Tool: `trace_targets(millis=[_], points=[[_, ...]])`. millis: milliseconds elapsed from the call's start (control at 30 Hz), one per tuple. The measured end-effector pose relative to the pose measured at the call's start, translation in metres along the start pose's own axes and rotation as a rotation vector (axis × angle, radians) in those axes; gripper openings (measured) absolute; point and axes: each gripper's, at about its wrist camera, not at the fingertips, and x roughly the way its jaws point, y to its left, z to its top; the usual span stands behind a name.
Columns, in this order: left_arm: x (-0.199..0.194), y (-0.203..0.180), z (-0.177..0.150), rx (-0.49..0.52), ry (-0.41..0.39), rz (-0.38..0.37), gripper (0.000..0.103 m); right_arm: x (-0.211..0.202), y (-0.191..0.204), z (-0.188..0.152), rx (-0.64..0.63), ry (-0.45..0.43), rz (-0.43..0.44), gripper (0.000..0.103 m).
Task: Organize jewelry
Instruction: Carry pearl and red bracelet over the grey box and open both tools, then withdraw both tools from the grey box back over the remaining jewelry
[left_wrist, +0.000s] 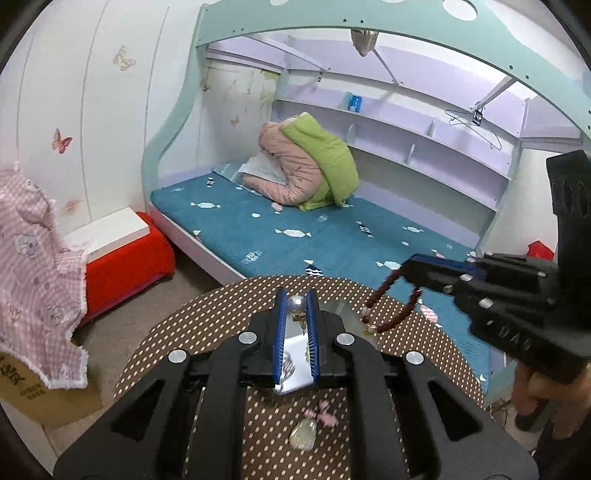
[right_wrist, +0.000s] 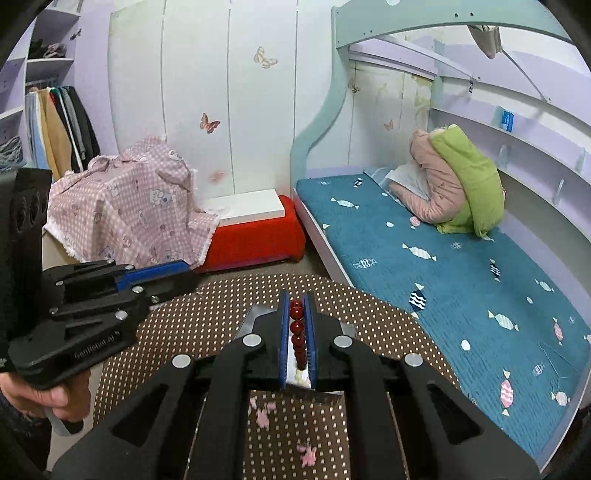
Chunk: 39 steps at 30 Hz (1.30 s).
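Observation:
My left gripper (left_wrist: 296, 303) is shut on a pearl earring (left_wrist: 296, 305), held above a shiny metal tray (left_wrist: 332, 308) on the round brown dotted table (left_wrist: 221, 317). My right gripper (right_wrist: 296, 306) is shut on a dark red bead bracelet (right_wrist: 296, 325). In the left wrist view the right gripper (left_wrist: 410, 271) comes in from the right, and the bracelet (left_wrist: 384, 291) hangs from it down to the tray. In the right wrist view the left gripper (right_wrist: 177, 275) shows at the left. Pink flower pieces (left_wrist: 325, 413) and a pale green pendant (left_wrist: 303, 435) lie on the table.
A bunk bed with a teal blanket (left_wrist: 295, 229) stands behind the table, with a pink and green jacket (left_wrist: 310, 166) on it. A red stool (left_wrist: 125, 258) and a pink checked cloth (left_wrist: 33, 280) are at the left, by a white wardrobe.

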Motion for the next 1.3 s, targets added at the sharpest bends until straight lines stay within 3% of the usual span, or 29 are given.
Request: trace_targets(millis=[367,400,433,500,533,567,600,633,700,900,1300], points=[[0.065,0.008,0.015,-0.037,0.131,-0.037,0.012,0.045,-0.022,-0.008,0.093,0.084,-0.009,0.008],[0.069,0.009,0.015,-0.036,0.142,-0.031,0.014,0.046,-0.024,-0.009,0.105,0.086,-0.009,0.013],[0.071,0.011,0.015,-0.038,0.150,-0.023,0.018,0.046,-0.027,-0.010,0.116,0.085,-0.012,0.025],[0.069,0.015,0.015,-0.050,0.134,-0.001,0.057,0.042,-0.031,-0.013,0.129,0.072,-0.034,0.048],[0.067,0.019,0.015,-0.057,0.120,0.035,0.064,0.041,-0.033,-0.012,0.137,0.065,-0.039,0.058],[0.065,0.022,0.014,-0.064,0.113,0.049,0.077,0.038,-0.037,-0.013,0.154,0.054,-0.043,0.063],[0.061,0.027,0.014,-0.082,0.100,0.057,0.088,0.035,-0.040,-0.014,0.165,0.047,-0.047,0.075],[0.057,0.031,0.013,-0.096,0.087,0.063,0.092,0.032,-0.043,-0.015,0.175,0.035,-0.056,0.086],[0.048,0.036,0.011,-0.104,0.071,0.082,0.093,0.025,-0.046,-0.017,0.190,0.012,-0.075,0.095],[0.014,0.032,0.003,-0.077,0.020,0.167,0.095,0.011,-0.051,-0.026,0.234,0.000,-0.095,0.095],[-0.055,0.017,-0.015,-0.042,-0.083,0.252,0.097,-0.044,-0.031,-0.038,0.251,-0.091,-0.113,0.095]])
